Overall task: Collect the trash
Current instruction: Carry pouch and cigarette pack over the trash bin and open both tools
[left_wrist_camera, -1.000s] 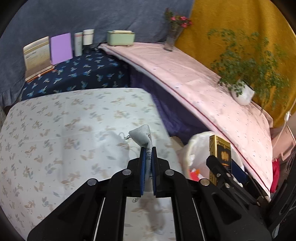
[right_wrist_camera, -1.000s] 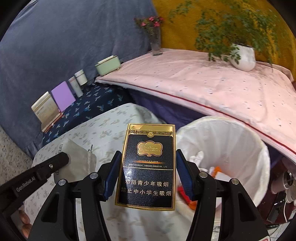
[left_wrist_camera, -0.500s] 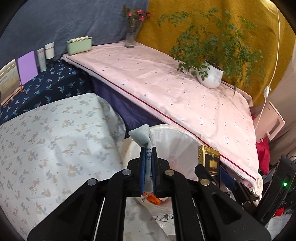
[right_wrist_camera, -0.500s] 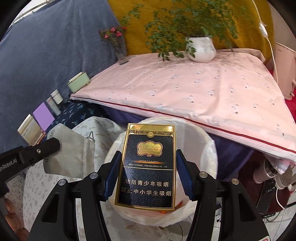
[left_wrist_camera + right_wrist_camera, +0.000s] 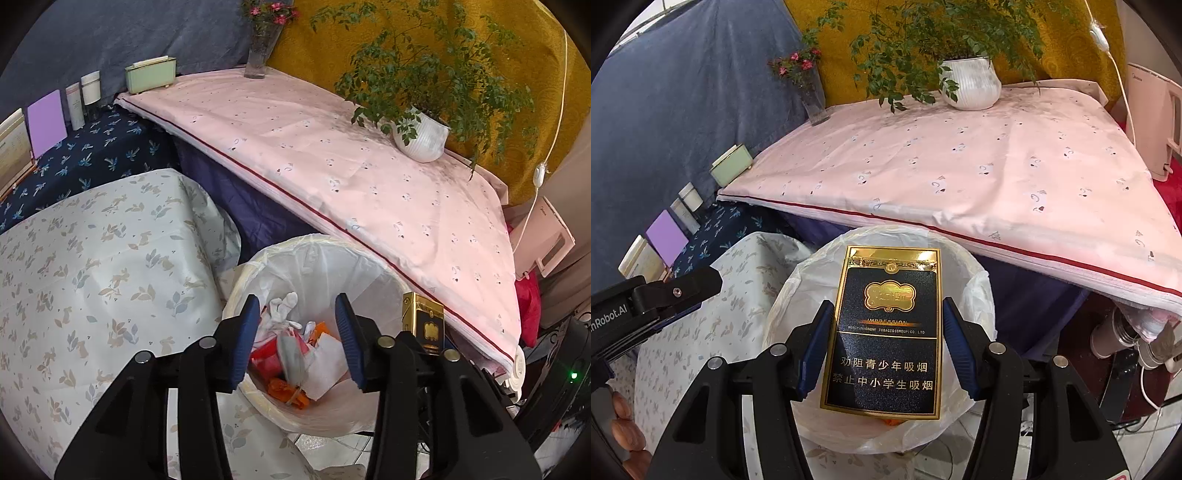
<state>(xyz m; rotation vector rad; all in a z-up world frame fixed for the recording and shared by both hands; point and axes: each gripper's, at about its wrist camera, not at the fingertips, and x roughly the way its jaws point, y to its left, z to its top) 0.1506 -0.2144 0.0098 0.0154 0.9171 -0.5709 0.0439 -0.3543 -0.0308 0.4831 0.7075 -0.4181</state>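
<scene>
In the left wrist view, the left gripper [image 5: 299, 339] fills the lower middle of the frame with its blue-padded jaws spread wide and nothing between them. Through the gap lies the white-lined trash bin [image 5: 258, 269], holding crumpled white tissue, red and orange wrappers and a grey packet [image 5: 290, 356]. At the lower right of that frame the cigarette pack [image 5: 424, 323] shows edge-on over the bin's far rim.

In the right wrist view, the left gripper's black arm enters from the left edge. At the lower centre, the right gripper [image 5: 888, 347] clamps the cigarette pack [image 5: 886, 332] by its two long edges, upright, face toward the camera, directly over the bin [image 5: 975, 295] mouth.

The pack looks like a light, stiff cardboard box with a glossy finish, so it is probably slippery; holding the narrow sides low down, as now, seems sound, and a hard squeeze would likely dent it. Released here, it should fall straight into the liner.
</scene>
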